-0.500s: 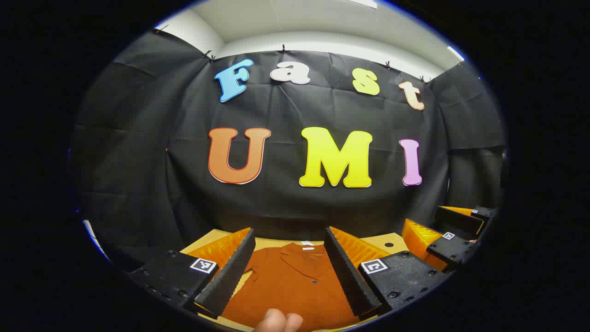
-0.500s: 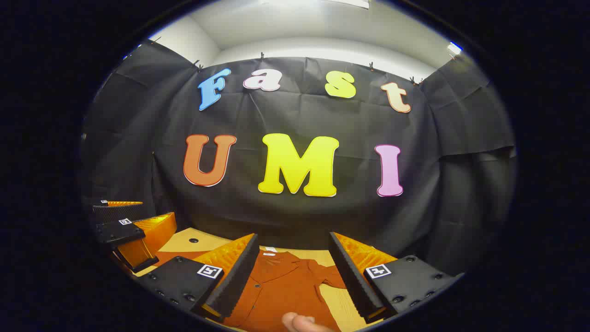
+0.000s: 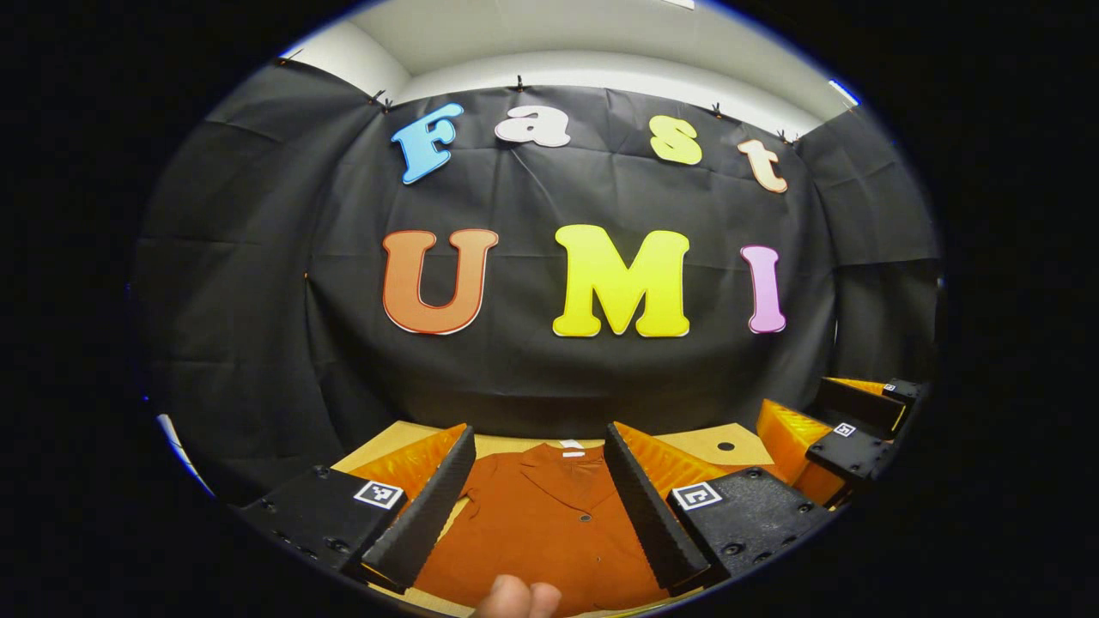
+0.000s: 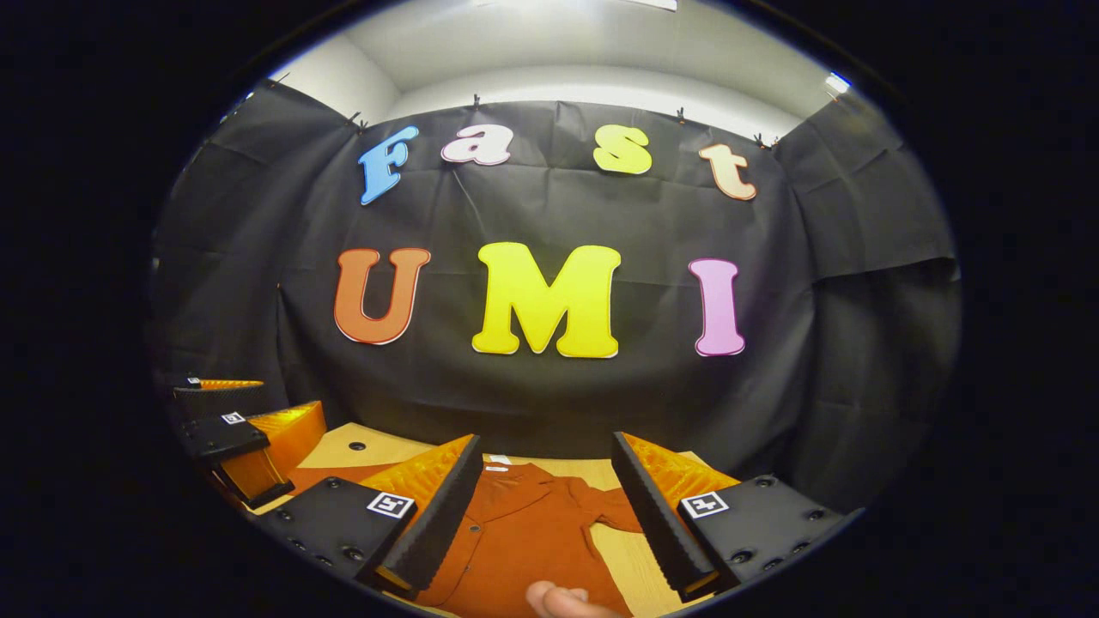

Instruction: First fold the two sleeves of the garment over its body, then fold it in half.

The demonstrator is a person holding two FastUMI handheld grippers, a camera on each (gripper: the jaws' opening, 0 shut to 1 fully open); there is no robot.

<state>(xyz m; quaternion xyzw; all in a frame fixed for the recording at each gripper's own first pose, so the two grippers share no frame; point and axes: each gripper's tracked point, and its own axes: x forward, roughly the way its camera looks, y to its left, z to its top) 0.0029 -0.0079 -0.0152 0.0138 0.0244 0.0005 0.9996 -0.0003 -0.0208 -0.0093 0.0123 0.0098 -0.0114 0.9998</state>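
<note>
garment (image 3: 541, 524), a rust-coloured buttoned shirt, lies flat and face up on the wooden bench (image 3: 391, 438), collar toward the booth wall. step in hand, by judgement: the start of the task, with no sleeve yet folded over the body. left tool (image 3: 537, 502) hovers above the shirt's body, level and pointing toward the wall, its two fingers (image 3: 425, 511) spread wide and gripping nothing; a fingertip of the person's hand (image 3: 515, 598) shows at the lower edge of the left gripper view. in the right gripper view the shirt's collar and placket (image 4: 498, 524) sit between the fingers, and one short sleeve (image 4: 614, 511) lies spread outward on bare bench, just beside the body and not laid over it. right tool (image 4: 545, 506) likewise hangs above the cloth, level, released and empty, with a fingertip at the bottom edge. each view also shows the other tool at its side, held at much the same height. next move, by judgement: each tool must tip downward, descend to a sleeve's outer edge, pinch a single layer of fabric cleanly, then carry it inward across the chest. risk noted: thin cloth may slip or drag the body with it.
</note>
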